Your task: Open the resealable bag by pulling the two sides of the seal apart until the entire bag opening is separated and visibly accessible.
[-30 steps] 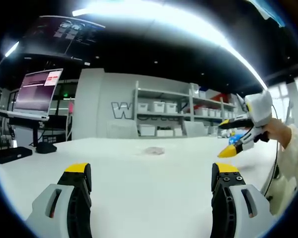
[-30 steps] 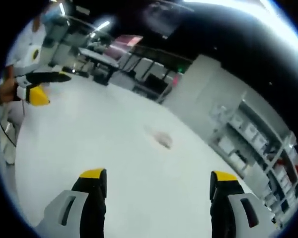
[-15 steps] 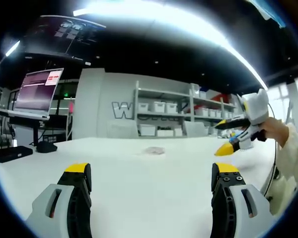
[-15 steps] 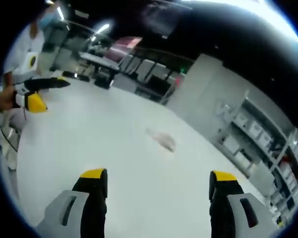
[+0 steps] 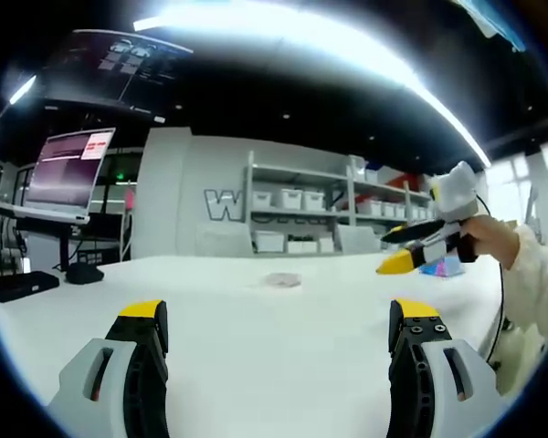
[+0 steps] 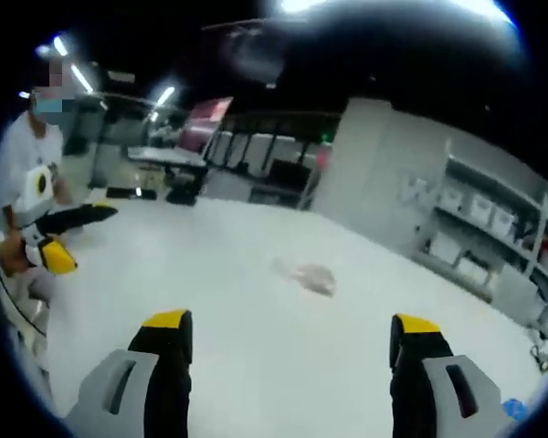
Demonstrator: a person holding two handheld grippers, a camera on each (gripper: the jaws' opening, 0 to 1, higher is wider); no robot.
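A small clear resealable bag (image 5: 281,280) lies flat on the white table (image 5: 256,365), far ahead of my left gripper (image 5: 279,315), whose yellow-tipped jaws stand wide open with nothing between them. In the left gripper view the right gripper (image 5: 400,249) comes in from the right, held by a hand (image 5: 486,241), above the table and apart from the bag. In the right gripper view the bag (image 6: 309,276) lies ahead of my open right gripper (image 6: 290,321). The left gripper (image 6: 64,237) shows at the left edge of that view, jaws apart.
A screen on a stand (image 5: 68,169) and a black box (image 5: 23,285) sit at the table's left. Shelves with white bins (image 5: 329,205) line the back wall. A person in a white shirt (image 6: 23,169) stands at the left of the right gripper view.
The right gripper has swung up and toward the bag, and its view has rolled level. The left gripper and the bag have stayed put.
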